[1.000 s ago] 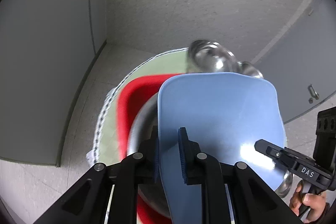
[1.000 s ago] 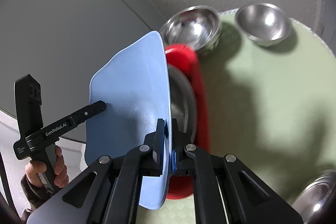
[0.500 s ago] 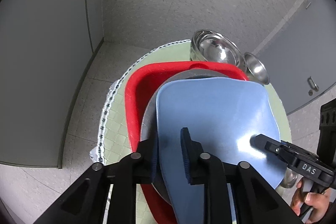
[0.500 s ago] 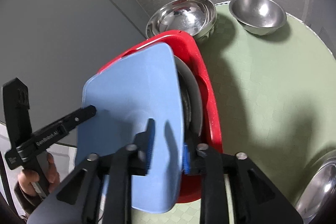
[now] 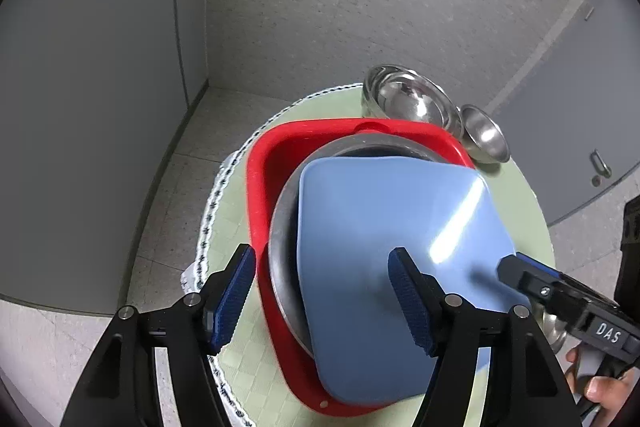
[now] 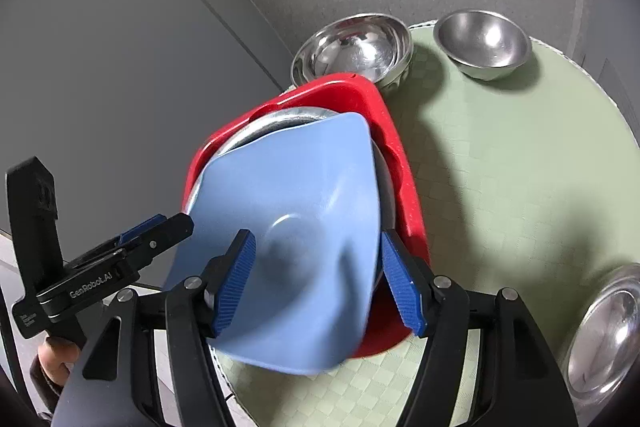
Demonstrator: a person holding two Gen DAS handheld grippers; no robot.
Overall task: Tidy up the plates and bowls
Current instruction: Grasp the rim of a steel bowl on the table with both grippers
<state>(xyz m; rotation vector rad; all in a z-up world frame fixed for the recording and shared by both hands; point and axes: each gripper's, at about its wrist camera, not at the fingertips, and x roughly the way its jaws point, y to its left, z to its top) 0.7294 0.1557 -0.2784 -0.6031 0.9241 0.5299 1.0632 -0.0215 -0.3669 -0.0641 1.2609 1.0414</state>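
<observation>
A pale blue square plate (image 5: pixel 384 227) lies tilted on a steel plate (image 5: pixel 286 227) inside the red basin (image 5: pixel 260 187). My left gripper (image 5: pixel 322 297) stands over the blue plate's near left edge. Its jaws are opening, and the pads are clear of the rim between them. In the right wrist view the blue plate (image 6: pixel 296 187) covers most of the red basin (image 6: pixel 404 179). My right gripper (image 6: pixel 318 279) straddles its near right edge. Those jaws are opening too, without pressing on the plate. Each gripper shows at the edge of the other's view, held by a hand.
A large steel bowl (image 6: pixel 352 43) touches the basin's far rim, and a smaller one (image 6: pixel 484 39) stands to its right. Another steel bowl (image 6: pixel 608 331) sits at the near right. All rest on a round green mat (image 6: pixel 520 167). Grey cabinet walls stand behind.
The blue plate went from upright between both shut grippers to lying on the steel plate in the basin. Both grippers opened and let go of its edges.
</observation>
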